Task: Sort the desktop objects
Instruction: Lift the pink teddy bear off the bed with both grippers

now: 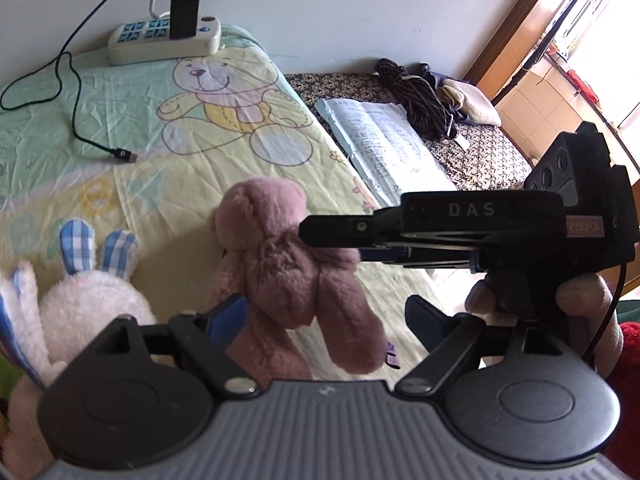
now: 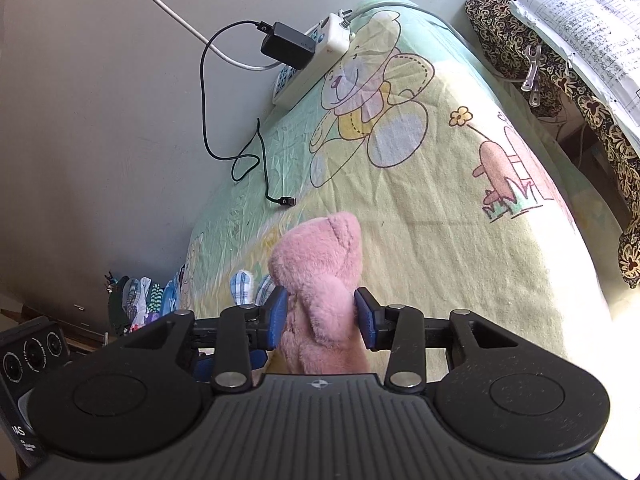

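A pink plush bear [image 2: 320, 280] hangs above a bed covered by a cartoon-print sheet [image 2: 420, 208], gripped at its middle by the right gripper [image 2: 322, 314], whose blue-padded jaws are clenched on the toy's body from either side. Seen from the left wrist camera, that right gripper reaches in level from the right edge, a hand [image 1: 584, 300] wrapped under its black handle, fingers curled around the stem. The bear's long axis runs roughly upright, tilted slightly: its head points up and away toward the wall, its legs dangle down toward the cameras. The left gripper [image 1: 324, 316] sits low beneath the bear with its jaws spread wide, one blue pad beside the toy's hip and the other well off to the right, grasping nothing. A white plush rabbit [image 1: 80, 300] with blue-checked ears lies on the bed just left of the bear. Farther back, a white power strip [image 1: 164, 40] with a black charger [image 1: 184, 12] plugged in rests near the wall, its black cable [image 1: 76, 120] trailing loose across the sheet. An open notebook [image 1: 384, 140] lies on the dark patterned cloth beyond the bed's edge.
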The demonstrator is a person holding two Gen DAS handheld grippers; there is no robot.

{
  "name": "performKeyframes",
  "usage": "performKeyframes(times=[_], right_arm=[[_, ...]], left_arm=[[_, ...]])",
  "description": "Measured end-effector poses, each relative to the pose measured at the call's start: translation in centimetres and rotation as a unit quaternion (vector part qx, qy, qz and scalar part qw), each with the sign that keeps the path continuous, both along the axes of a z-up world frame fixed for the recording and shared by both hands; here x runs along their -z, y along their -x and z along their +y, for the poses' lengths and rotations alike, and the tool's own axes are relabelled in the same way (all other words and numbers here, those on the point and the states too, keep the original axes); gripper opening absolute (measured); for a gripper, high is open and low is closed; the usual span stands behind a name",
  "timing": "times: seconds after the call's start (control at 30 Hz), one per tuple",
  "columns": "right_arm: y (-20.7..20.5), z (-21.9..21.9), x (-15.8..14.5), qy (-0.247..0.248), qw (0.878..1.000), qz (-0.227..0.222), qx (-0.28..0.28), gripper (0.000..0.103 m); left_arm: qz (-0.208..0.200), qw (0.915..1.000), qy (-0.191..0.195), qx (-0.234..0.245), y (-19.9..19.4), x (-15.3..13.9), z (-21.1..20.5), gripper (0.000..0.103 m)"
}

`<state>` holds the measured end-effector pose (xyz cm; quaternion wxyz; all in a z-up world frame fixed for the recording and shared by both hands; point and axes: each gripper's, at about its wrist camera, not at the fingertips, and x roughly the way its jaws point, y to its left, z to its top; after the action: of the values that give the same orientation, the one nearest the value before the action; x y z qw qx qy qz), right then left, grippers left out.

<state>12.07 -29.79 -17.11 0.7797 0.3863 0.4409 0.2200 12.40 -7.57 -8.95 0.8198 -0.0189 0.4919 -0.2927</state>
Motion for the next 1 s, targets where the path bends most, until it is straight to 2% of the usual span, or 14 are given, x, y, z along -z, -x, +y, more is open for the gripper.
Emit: performKeyframes(times=[0.27, 0.43, 0.7, 0.8, 1.0], right_arm=[[-0.7, 0.8, 1.3, -0.007, 1.000, 0.013, -0.023, 0.041], [-0.6, 0.9, 1.5, -0.015, 1.000, 0.016, -0.018, 0.036], [1.6, 0.3, 0.2, -0.001, 1.000, 0.001, -0.012, 0.029], [2.7, -0.3, 0.0, -0.005, 1.000, -0.003, -0.004, 0.024], [3.3, -0.7, 0.6, 0.003, 1.000, -0.002, 0.014, 0.023]], left_arm=[[0.010, 0.9987, -0.041, -0.029, -2.0, 2.2, -0.7, 0.087], [0.012, 0.9985, -0.044, -0.029, -2.4, 2.4, -1.0, 0.088], [0.021, 0.9994, -0.026, -0.010, -1.2, 1.8, -0.7, 0.080], [0.010, 0.9996, -0.024, -0.010, -0.7, 1.4, -0.3, 0.086], [-0.002, 0.9993, -0.035, 0.009, -0.9, 2.2, -1.1, 0.094]])
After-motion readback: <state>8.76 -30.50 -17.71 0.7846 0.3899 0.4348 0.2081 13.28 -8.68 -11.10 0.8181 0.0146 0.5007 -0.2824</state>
